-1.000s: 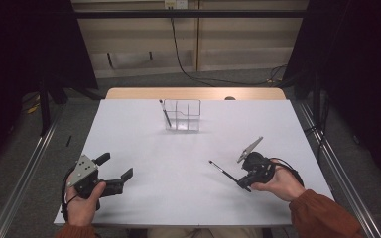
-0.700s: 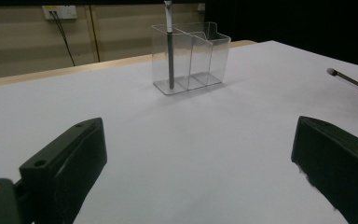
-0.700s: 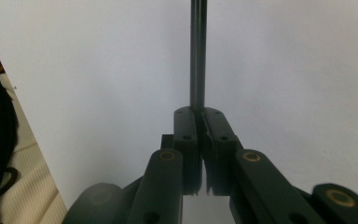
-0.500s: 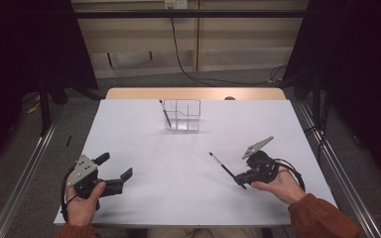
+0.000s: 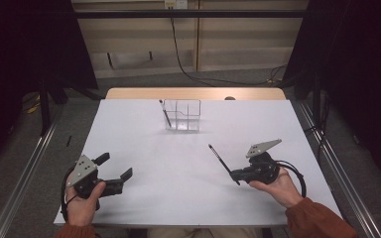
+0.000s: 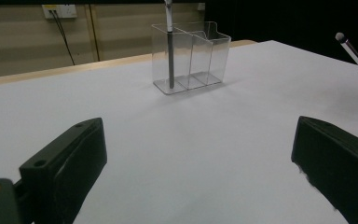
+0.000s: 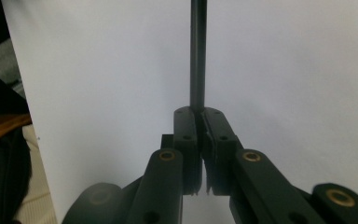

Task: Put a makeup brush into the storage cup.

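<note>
On the white tabletop, the right hand-held gripper clamps a dark pen angled far-left toward the clear holder; the left hand-held gripper rests wide, farther off.

Left hand-held gripper agape (right clamped).
</note>
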The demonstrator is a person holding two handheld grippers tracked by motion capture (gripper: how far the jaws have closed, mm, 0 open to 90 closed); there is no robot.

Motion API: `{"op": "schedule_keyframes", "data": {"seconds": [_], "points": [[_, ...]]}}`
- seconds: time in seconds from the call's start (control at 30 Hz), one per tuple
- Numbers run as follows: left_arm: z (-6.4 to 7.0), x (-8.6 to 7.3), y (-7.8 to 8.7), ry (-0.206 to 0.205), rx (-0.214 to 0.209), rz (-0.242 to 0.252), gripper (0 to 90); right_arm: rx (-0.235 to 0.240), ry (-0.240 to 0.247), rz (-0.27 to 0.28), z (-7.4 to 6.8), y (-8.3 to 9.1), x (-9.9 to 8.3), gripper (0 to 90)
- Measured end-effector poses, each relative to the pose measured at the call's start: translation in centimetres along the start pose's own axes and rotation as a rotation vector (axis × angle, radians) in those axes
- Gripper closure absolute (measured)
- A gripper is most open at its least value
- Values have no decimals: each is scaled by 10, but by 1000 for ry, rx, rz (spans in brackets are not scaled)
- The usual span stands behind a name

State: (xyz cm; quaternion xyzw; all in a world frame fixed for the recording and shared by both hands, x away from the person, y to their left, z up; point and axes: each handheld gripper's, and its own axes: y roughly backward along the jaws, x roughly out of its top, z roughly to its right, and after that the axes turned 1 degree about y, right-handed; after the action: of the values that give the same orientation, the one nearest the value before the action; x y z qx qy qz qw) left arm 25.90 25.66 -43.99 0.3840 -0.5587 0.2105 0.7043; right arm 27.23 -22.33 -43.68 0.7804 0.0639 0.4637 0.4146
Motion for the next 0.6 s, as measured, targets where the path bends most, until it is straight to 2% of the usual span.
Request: {"op": "schedule_keyframes", "data": {"seconds": [0.17, 0.37, 0.6], "points": [[0, 0, 0, -1, -1, 5, 33, -3, 11, 57, -1, -2, -2, 848], [0, 0, 1, -6, 0, 1, 33, 2, 19, 92, -2, -2, -6, 848], [0, 0, 1, -8, 0, 5, 33, 2, 24, 195, -4, 4, -6, 848]]}}
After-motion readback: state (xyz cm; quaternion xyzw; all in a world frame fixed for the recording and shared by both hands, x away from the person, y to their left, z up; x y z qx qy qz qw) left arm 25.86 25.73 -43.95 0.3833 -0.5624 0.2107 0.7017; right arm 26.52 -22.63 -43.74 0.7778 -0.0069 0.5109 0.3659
